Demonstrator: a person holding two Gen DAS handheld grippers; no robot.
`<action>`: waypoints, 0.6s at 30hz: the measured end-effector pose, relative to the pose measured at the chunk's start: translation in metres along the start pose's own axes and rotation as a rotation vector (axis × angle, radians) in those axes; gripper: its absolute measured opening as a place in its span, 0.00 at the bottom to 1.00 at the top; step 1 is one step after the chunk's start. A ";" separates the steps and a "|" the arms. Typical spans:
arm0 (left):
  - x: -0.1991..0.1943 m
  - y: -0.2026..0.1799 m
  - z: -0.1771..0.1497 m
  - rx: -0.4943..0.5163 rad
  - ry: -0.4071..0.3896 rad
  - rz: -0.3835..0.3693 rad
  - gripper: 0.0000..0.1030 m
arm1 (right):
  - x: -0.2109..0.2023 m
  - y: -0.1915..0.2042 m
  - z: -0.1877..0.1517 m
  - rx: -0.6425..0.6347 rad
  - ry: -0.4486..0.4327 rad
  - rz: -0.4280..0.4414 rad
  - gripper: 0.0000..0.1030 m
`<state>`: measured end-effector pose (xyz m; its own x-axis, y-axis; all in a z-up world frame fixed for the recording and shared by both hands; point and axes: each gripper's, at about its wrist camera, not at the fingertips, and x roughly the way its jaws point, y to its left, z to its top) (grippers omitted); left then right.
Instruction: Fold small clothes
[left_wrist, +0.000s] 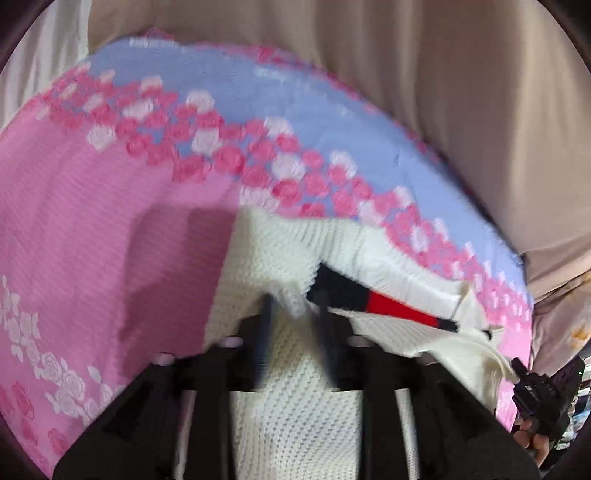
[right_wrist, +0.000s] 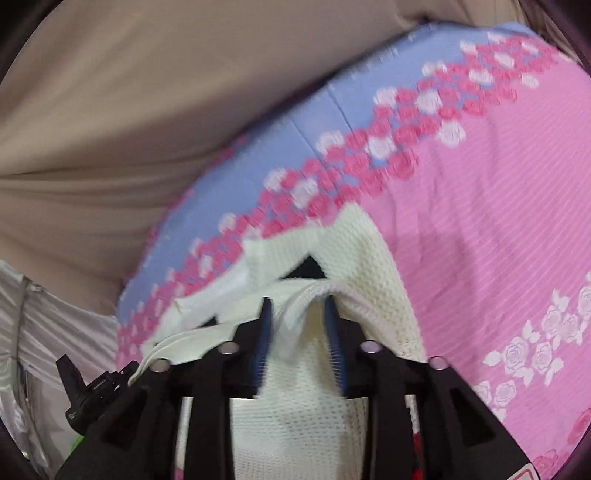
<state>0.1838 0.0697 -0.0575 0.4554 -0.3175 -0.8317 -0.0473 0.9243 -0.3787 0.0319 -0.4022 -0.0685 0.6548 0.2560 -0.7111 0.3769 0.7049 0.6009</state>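
One cream knitted garment (left_wrist: 280, 406), waffle-textured, with a ribbed white hem and a single black-and-red stripe (left_wrist: 373, 301) showing at an inner fold. Draped across a pink bedsheet (left_wrist: 92, 236) and bunched up between both pairs of tongs. Motion blur throughout, so fine detail unclear.

Two tools in all. Left tongs (left_wrist: 295, 314): two dark fingers standing apart, cream knit lying between and beneath them, a raised fold of it close to the tips; whether anything is actually pinched, cannot tell. Right tongs (right_wrist: 300, 314): two blue-ribbed fingers (right_wrist: 334, 343) also held apart, with a ridge of knit gathered up in the gap and touching the inner faces; a firm clamp not confirmed. Right tool also visible at the lower right edge of the left view (left_wrist: 543, 391), with part of a hand (left_wrist: 535, 443) gripping it, and the cream hem reaching toward it. Left tool likewise at the lower left of the right view (right_wrist: 92, 391).

Surface: a bed, not a desk. Sheet pink with fine stripes, one band of pale blue (left_wrist: 295, 110) along the far side, bordered by a row of pink and white roses (left_wrist: 207, 147), plus a cluster of white outlined roses (right_wrist: 535, 350) nearer. Beyond the bed, beige curtain (left_wrist: 443, 92) hanging in folds, and paler fabric (right_wrist: 55, 332) to one side.
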 end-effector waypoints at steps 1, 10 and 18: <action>-0.016 0.001 -0.002 0.018 -0.053 0.004 0.68 | -0.014 0.004 -0.002 -0.035 -0.039 0.002 0.54; -0.011 -0.005 -0.005 0.111 -0.071 0.016 0.82 | 0.025 0.009 -0.014 -0.273 0.024 -0.210 0.58; 0.040 -0.008 0.025 0.036 0.078 0.009 0.07 | 0.039 0.021 0.013 -0.224 -0.003 -0.129 0.07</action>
<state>0.2244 0.0546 -0.0781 0.3843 -0.3236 -0.8646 -0.0185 0.9337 -0.3577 0.0739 -0.3856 -0.0790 0.6125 0.1525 -0.7756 0.3035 0.8606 0.4089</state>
